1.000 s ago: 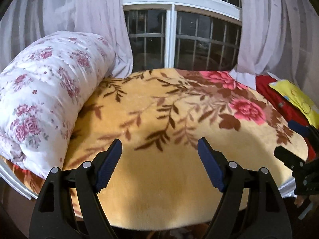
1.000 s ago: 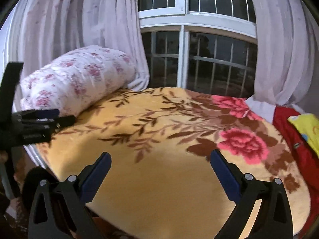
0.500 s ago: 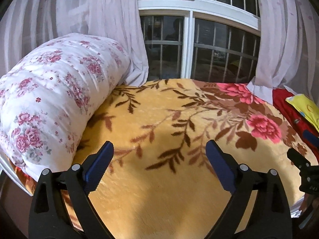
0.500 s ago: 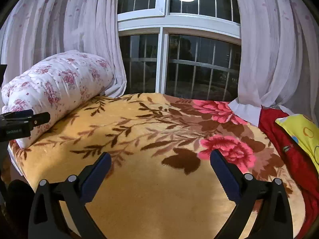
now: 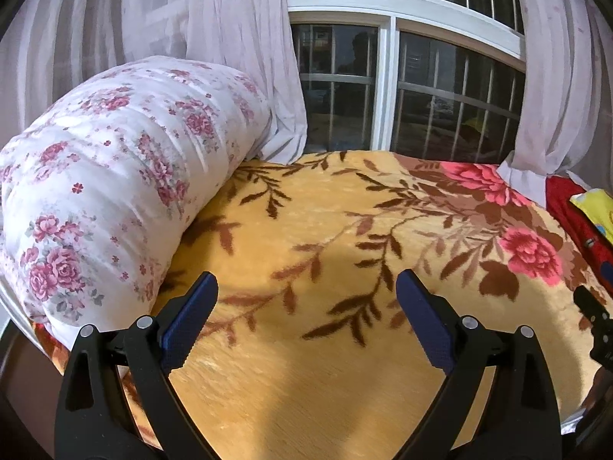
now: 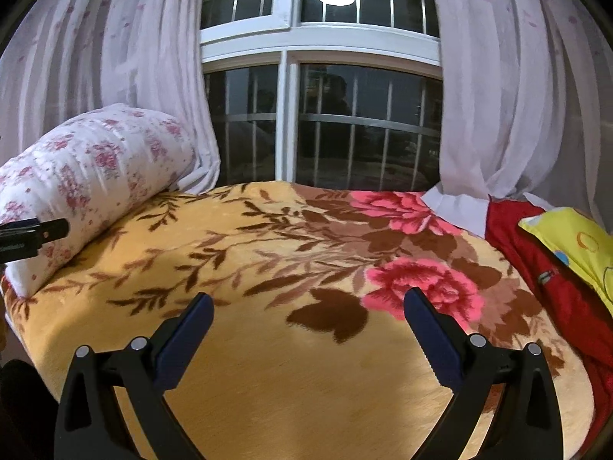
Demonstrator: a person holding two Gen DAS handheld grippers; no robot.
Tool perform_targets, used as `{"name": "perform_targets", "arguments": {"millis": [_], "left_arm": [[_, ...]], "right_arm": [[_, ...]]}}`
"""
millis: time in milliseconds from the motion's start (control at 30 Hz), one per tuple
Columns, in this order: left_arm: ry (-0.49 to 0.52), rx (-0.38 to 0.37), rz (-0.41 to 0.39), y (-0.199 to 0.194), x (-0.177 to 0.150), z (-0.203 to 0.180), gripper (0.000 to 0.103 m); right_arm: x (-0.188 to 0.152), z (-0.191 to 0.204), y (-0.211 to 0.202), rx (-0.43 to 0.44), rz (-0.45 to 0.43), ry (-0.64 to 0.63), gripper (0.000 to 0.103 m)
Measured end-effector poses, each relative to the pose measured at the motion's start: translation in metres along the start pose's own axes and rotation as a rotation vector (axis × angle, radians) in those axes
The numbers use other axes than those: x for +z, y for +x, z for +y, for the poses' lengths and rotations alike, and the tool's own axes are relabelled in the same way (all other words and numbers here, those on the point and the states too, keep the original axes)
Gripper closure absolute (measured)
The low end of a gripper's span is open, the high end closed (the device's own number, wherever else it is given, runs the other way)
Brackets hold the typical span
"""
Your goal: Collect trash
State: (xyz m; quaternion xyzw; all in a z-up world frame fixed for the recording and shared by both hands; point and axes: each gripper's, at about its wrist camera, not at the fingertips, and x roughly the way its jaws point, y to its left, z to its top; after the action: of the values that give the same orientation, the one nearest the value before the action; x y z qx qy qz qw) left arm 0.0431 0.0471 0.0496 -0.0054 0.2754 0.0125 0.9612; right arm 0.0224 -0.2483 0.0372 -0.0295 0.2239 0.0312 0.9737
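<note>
Trash shows in neither view. Left gripper [image 5: 306, 291], jaws just opened wide, holds nothing; right gripper [image 6: 308, 308] likewise gapes empty. Both hang over a yellow blanket [image 5: 306, 230]. Rolled quilt [image 5: 115, 176] fills the left, window [image 6: 325, 126] and curtains [image 6: 509, 96] above, red cloth [image 6: 544, 268] and yellow pillow [image 6: 571, 237] at right.

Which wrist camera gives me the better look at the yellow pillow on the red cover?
The right wrist view. There the yellow pillow shows a broad printed face lying on the red cover at the bed's right edge. The left wrist view catches only a thin yellow sliver cut off by the frame edge.
</note>
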Motion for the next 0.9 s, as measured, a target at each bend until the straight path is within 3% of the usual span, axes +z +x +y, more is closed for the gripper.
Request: {"name": "perform_targets", "arguments": {"millis": [500,900], "left_arm": [[0.062,0.048,-0.008,0.015,0.003,-0.009,0.011],[0.043,0.063,-0.002,0.023,0.006,-0.004,0.011]], "right_arm": [[-0.007,0.004,0.02,-0.024,0.031,-0.044,0.005],[-0.005,-0.003,0.027,-0.036,0.026,-0.038,0.005]]}}
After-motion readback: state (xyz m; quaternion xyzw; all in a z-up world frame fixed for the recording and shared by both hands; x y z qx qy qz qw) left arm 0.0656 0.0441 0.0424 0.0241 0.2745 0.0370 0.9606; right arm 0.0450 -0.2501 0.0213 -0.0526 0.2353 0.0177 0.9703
